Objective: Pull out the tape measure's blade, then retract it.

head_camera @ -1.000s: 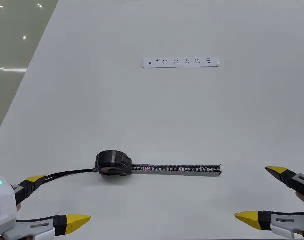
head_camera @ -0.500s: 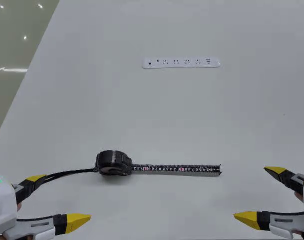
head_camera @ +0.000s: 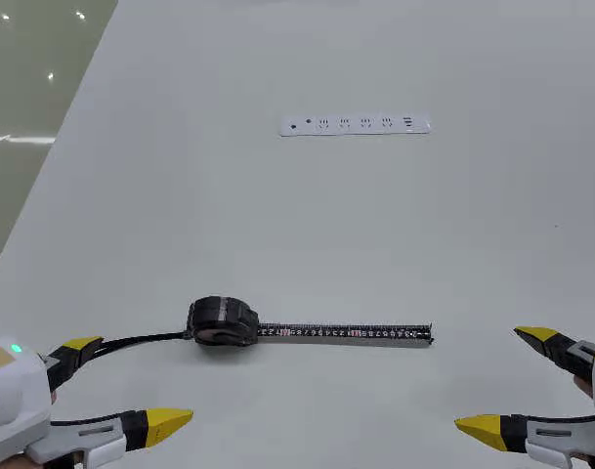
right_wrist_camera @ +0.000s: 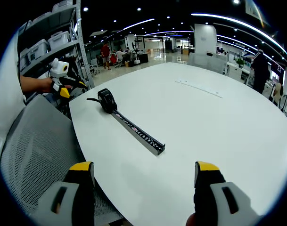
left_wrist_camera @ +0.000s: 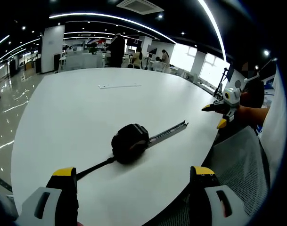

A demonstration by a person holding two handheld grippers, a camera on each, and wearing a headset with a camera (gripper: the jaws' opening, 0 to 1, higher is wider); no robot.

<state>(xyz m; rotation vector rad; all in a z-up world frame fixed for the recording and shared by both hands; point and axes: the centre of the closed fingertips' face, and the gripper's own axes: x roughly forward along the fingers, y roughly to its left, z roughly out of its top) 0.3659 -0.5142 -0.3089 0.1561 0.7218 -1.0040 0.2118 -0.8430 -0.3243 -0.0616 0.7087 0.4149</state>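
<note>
While the tape measure [head_camera: 222, 319] lies blade [head_camera: 344, 332] out, left gripper [head_camera: 121, 389] and right gripper [head_camera: 517, 382] gape wide — both empty.

Stretching wide and bare: a white table [head_camera: 277, 234], with a white power strip [head_camera: 355, 124] lying flat toward its far side, sockets up. Past the table's left edge, glossy greenish floor [head_camera: 23, 107] mirroring ceiling lamps. In the right gripper view, metal shelving [right_wrist_camera: 76, 28] loaded with plastic bins [right_wrist_camera: 39, 47], and a grey mesh chair back [right_wrist_camera: 35, 150] against the near table edge. Far off in the left gripper view, people [left_wrist_camera: 117, 47] standing among desks beneath long strip lights [left_wrist_camera: 110, 15].
</note>
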